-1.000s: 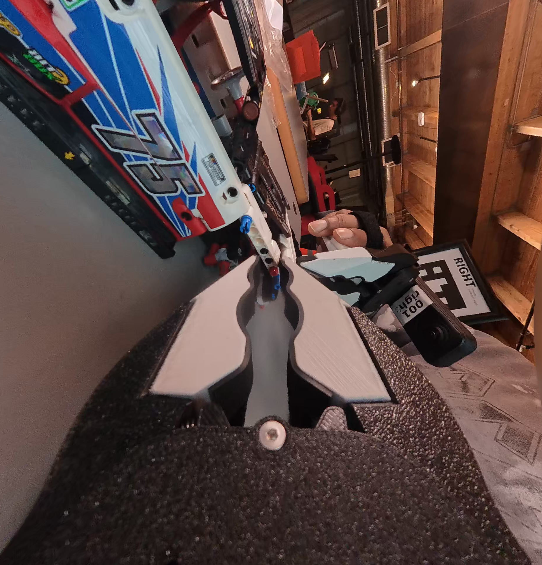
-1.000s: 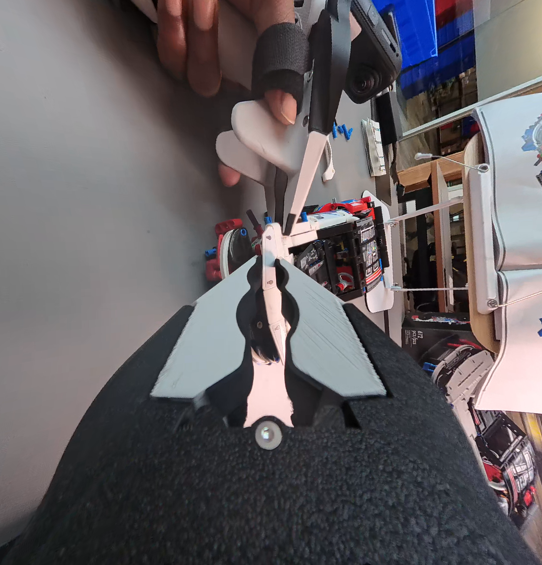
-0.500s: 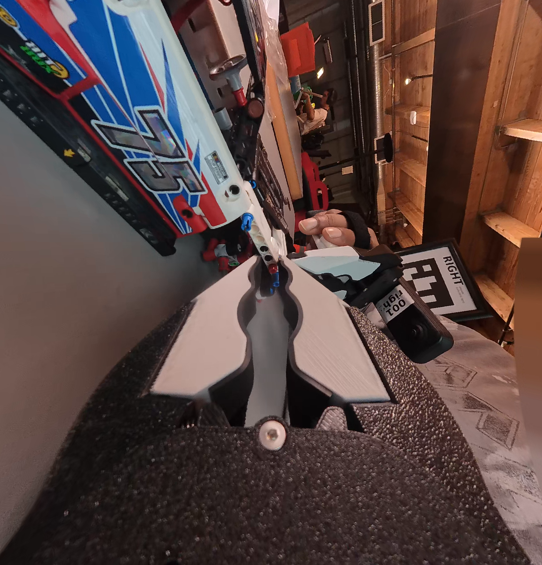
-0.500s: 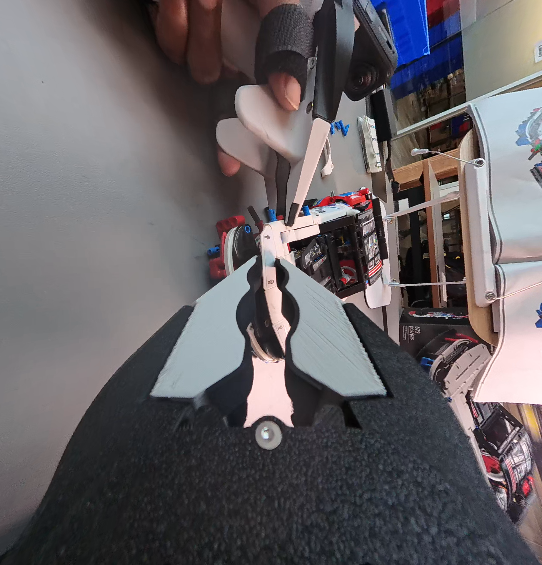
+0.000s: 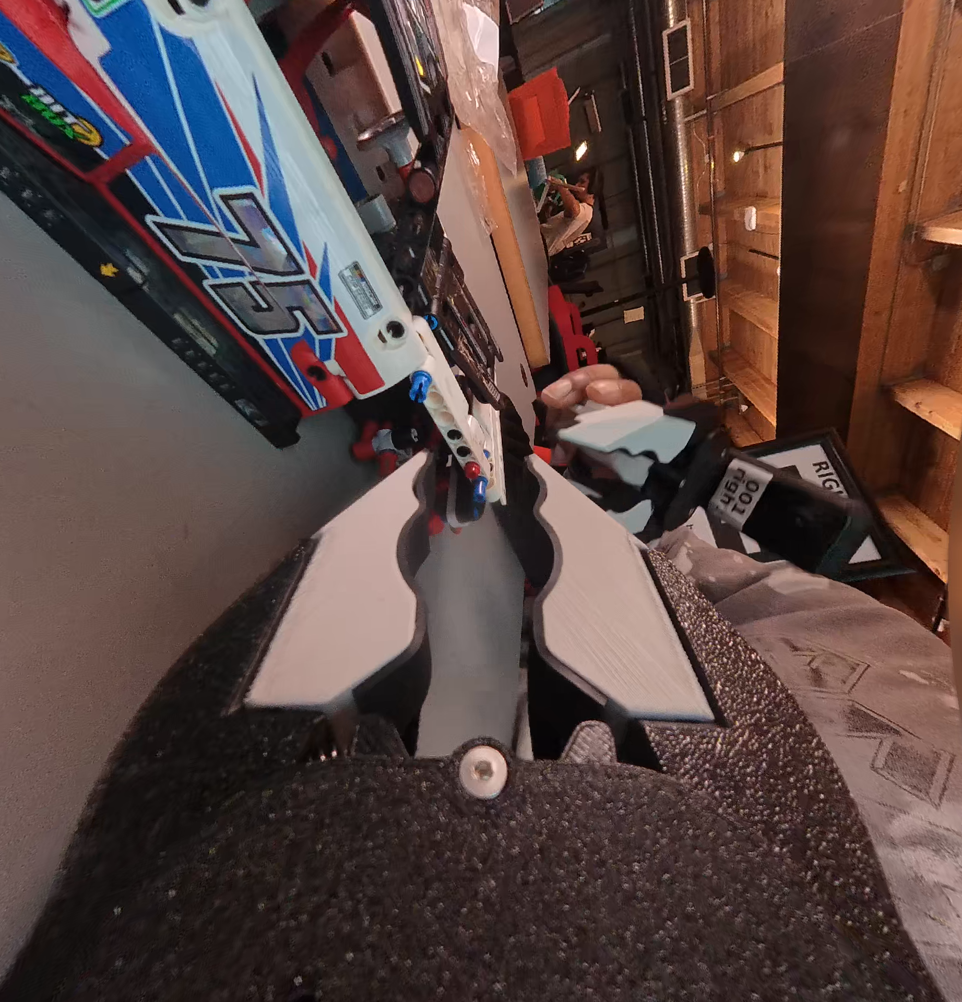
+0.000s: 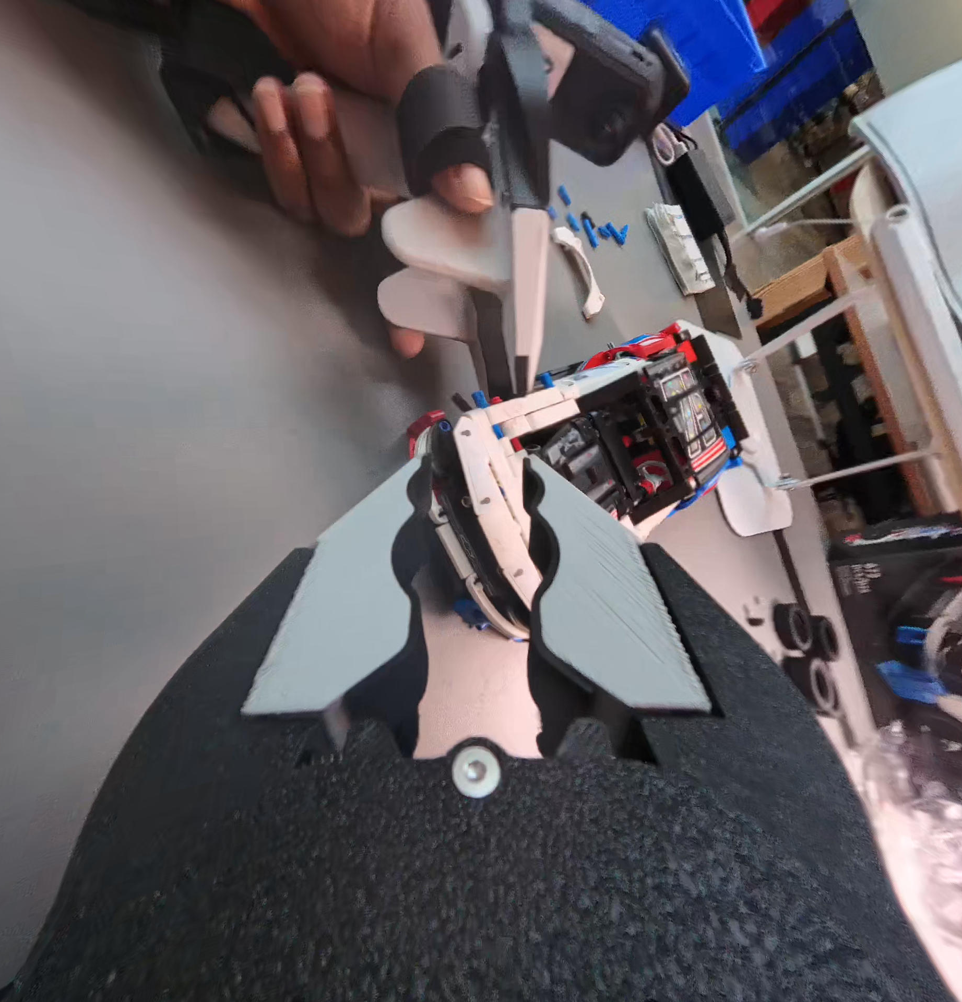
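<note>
White and blue toy car point(image 6: 630, 434) lies on the grey tabletop point(image 6: 115, 379), between both grippers. The left gripper point(image 5: 478, 461) has its fingers apart around a white beam point(image 5: 451, 428) with holes. The right gripper point(image 6: 476, 466) has its fingers apart around a white curved part point(image 6: 489, 488); I cannot tell if they squeeze it. Only the right view shows little blue pins point(image 6: 592, 227) farther along the tabletop. Only the left view shows wooden shelves point(image 5: 928, 271).

Toy car point(image 5: 240, 227) cut off by the top and left picture edges in the left wrist view, its wheel arch point(image 6: 489, 504) partly hidden between the right gripper's point(image 6: 476, 471) fingers, hand point(image 6: 354, 103) motion-blurred, boxes point(image 6: 923, 612) at the desk's right edge blurred
</note>
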